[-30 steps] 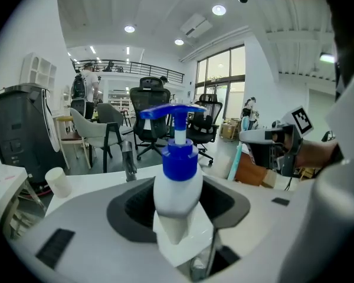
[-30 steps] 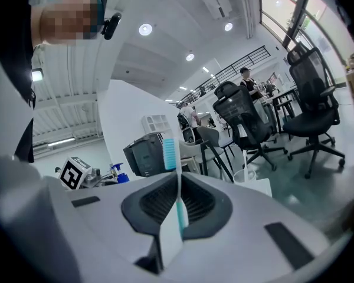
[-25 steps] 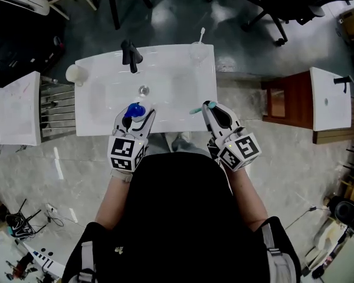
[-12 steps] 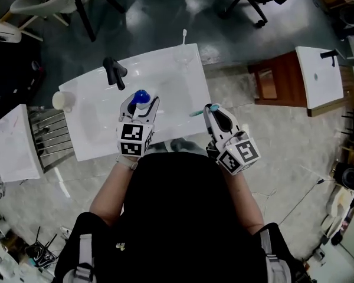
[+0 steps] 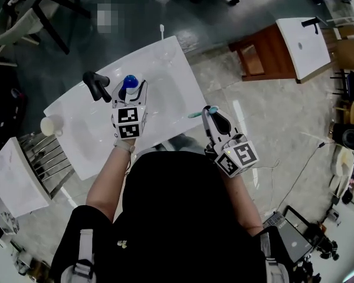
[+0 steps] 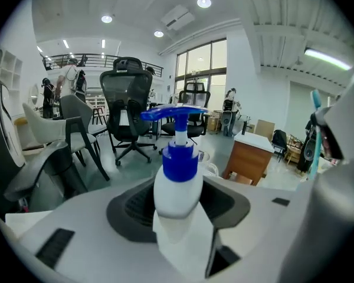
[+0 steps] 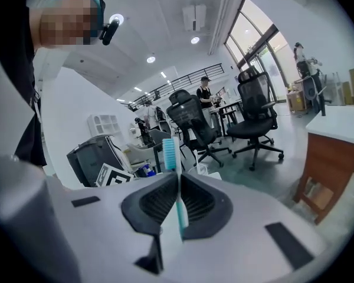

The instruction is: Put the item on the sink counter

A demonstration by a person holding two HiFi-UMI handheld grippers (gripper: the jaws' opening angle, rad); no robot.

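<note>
A white pump bottle (image 5: 129,81) with a blue top stands upright between the jaws of my left gripper (image 5: 130,91), which is shut on its body over the white sink counter (image 5: 165,87), right beside the black faucet (image 5: 96,82). The left gripper view shows the bottle (image 6: 177,184) pressed between both pads of the left gripper (image 6: 178,214). My right gripper (image 5: 209,112) hovers off the counter's front right corner, shut on a teal toothbrush (image 5: 196,114). The toothbrush (image 7: 176,175) stands bristles up in the right gripper (image 7: 180,200).
A white cup (image 5: 49,125) sits at the counter's left end, and a clear glass with a toothbrush (image 5: 163,47) at its far right corner. A metal rack (image 5: 47,155) lies to the left. A wooden cabinet with a white top (image 5: 301,37) stands far right. Office chairs stand behind.
My left gripper has carried the bottle forward from the counter's near edge, over the basin, to beside the faucet. The right gripper has kept the toothbrush near the front right corner. The view has swung round.
</note>
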